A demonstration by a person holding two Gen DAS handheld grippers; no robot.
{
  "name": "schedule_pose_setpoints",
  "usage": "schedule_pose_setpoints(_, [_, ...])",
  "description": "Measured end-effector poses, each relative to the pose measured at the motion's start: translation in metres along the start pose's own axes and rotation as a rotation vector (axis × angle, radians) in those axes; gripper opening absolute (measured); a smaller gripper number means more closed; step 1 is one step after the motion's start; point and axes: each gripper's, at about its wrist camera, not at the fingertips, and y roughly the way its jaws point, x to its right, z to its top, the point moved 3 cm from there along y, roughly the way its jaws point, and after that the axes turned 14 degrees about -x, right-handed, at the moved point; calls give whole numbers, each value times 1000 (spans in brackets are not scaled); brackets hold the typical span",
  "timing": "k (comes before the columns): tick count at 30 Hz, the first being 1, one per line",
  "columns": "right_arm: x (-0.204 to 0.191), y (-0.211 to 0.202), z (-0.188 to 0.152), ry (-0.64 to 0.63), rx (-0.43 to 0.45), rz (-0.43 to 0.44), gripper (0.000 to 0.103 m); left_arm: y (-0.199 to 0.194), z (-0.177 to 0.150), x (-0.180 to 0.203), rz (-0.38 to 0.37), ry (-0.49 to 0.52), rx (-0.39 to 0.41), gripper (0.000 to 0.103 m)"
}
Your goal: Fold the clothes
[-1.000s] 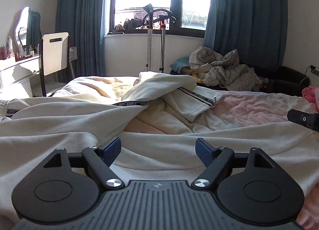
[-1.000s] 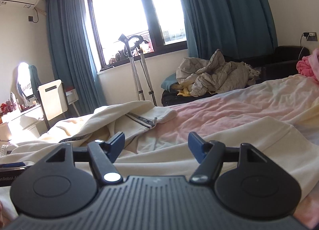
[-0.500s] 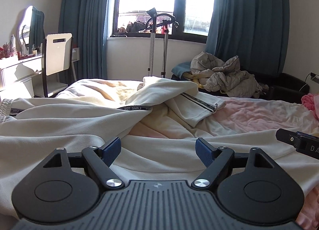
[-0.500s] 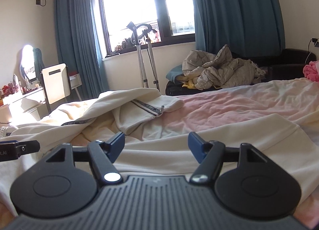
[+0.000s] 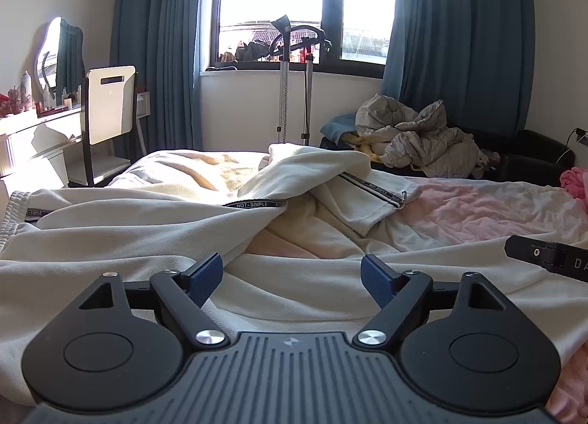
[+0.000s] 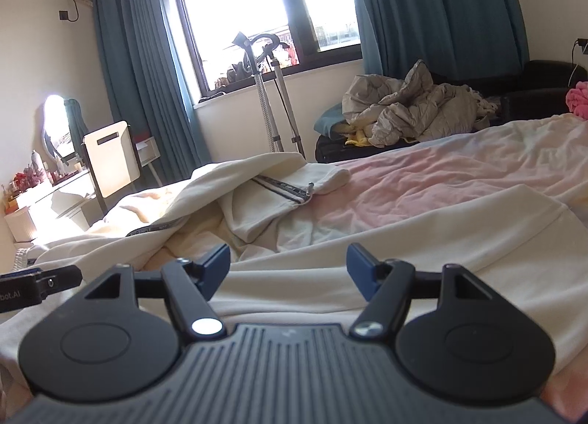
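Observation:
A cream zip-up jacket [image 5: 147, 225] with black "NOT-SIMPLE" tape lies spread and rumpled across the bed; it also shows in the right wrist view [image 6: 422, 236]. My left gripper [image 5: 292, 275] is open and empty, hovering just above the jacket's near fabric. My right gripper [image 6: 288, 268] is open and empty, low over the same near edge. Each gripper's side shows in the other's view: the right one [image 5: 547, 257] at the right edge, the left one [image 6: 36, 284] at the left edge.
A pink and cream blanket [image 5: 477, 207] covers the bed. Behind it are a pile of grey bedding [image 5: 422, 137] on a dark sofa, a garment steamer stand [image 5: 294, 86] by the window, and a chair [image 5: 110, 108] and dressing table at left.
Both grippers have risen a little and tilted; the view now sits higher over the jacket. The grippers stay open and the jacket has not moved.

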Motion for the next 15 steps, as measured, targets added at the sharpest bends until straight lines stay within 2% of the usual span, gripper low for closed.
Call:
schedule_pose_setpoints(5, [-19,41,22,13,-63,94,71,19,0,-17,-3,-63,-73,85])
schedule_pose_setpoints(9, [-35,100,41,40,-126,158,71,33,2,-31,-4,-108,-130,85])
schedule_pose_setpoints(15, [-35,193,63,196,-224,190,71,59,-3,-45,-27,-165,-232,85])
